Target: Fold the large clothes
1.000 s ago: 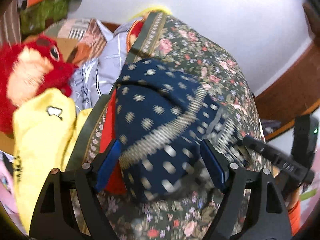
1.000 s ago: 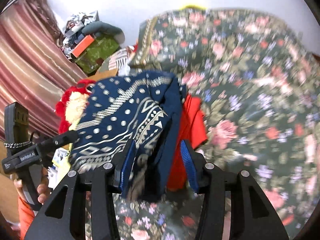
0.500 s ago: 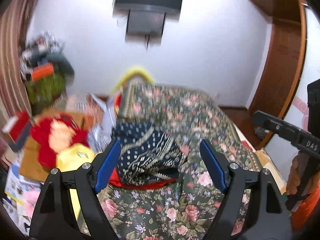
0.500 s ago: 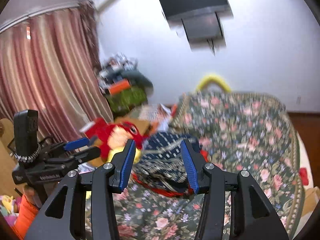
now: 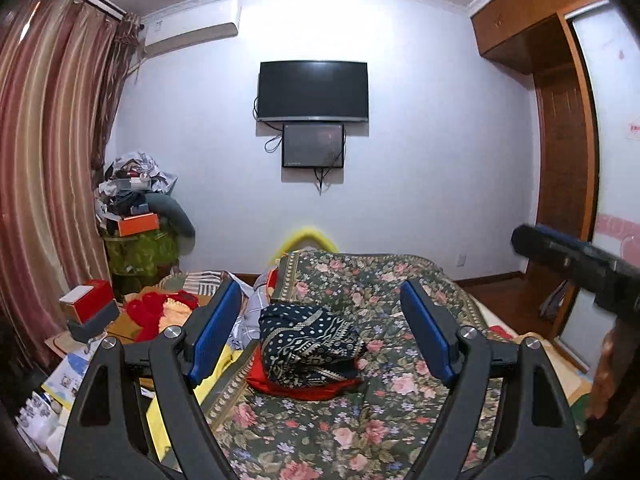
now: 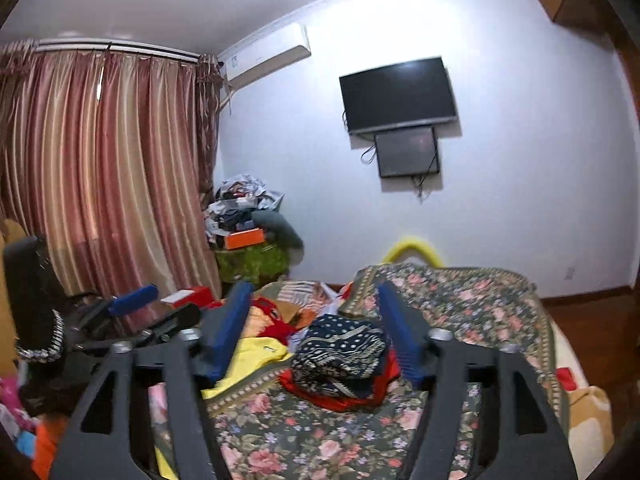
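A folded navy patterned garment (image 5: 310, 346) lies on a red folded garment (image 5: 296, 384) on the floral bedspread (image 5: 372, 432). My left gripper (image 5: 320, 336) is raised well back from the stack, open, nothing between its blue pads. In the right wrist view the same navy garment (image 6: 340, 354) rests on the red one (image 6: 332, 398). My right gripper (image 6: 314, 332) is also held back from it. Its jaws are opening and hold nothing. The left gripper (image 6: 132, 312) shows at the left of that view, and the right gripper's tip (image 5: 576, 256) at the right edge of the left wrist view.
A red plush toy (image 5: 154, 312), yellow cloth (image 6: 256, 356) and striped clothes (image 5: 250, 312) lie left of the bedspread. A cluttered pile with an orange box (image 5: 138, 224) stands in the corner by the curtains (image 6: 100, 176). A TV (image 5: 312, 90) hangs on the far wall. A wooden wardrobe (image 5: 560, 128) is at right.
Both grippers have pulled back and risen from close over the navy garment, so the whole room now shows. The right gripper's jaws stand wider than before.
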`<state>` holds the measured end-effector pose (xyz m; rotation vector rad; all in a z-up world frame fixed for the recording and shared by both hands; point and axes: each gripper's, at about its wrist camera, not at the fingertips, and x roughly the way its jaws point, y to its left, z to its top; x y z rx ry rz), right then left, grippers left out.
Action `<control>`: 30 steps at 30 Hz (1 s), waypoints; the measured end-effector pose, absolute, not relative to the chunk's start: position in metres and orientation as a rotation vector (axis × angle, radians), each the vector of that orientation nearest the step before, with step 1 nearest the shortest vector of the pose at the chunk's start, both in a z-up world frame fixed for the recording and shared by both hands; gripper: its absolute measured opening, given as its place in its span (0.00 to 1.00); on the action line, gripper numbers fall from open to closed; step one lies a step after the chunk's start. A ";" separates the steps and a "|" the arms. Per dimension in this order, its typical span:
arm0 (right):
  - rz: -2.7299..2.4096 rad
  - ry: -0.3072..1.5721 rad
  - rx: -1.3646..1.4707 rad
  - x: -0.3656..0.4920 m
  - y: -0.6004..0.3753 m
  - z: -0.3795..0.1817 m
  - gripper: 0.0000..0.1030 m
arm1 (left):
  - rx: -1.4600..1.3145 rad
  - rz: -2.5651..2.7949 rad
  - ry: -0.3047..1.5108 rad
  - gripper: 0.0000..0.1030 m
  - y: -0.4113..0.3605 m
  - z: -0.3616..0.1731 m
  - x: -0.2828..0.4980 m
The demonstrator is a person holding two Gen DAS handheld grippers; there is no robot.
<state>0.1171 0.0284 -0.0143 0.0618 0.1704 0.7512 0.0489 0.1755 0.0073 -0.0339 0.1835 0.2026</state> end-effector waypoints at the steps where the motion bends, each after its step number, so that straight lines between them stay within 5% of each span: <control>1: 0.736 0.158 0.052 0.113 0.029 -0.015 0.78 | -0.041 0.207 0.179 0.82 0.175 0.008 0.045; 6: 0.691 0.142 0.038 0.108 0.031 -0.015 1.00 | -0.037 0.231 0.167 0.90 0.170 0.008 0.032; 30: 0.657 0.187 0.065 0.108 0.017 -0.024 1.00 | -0.020 0.250 0.163 0.98 0.154 -0.001 0.025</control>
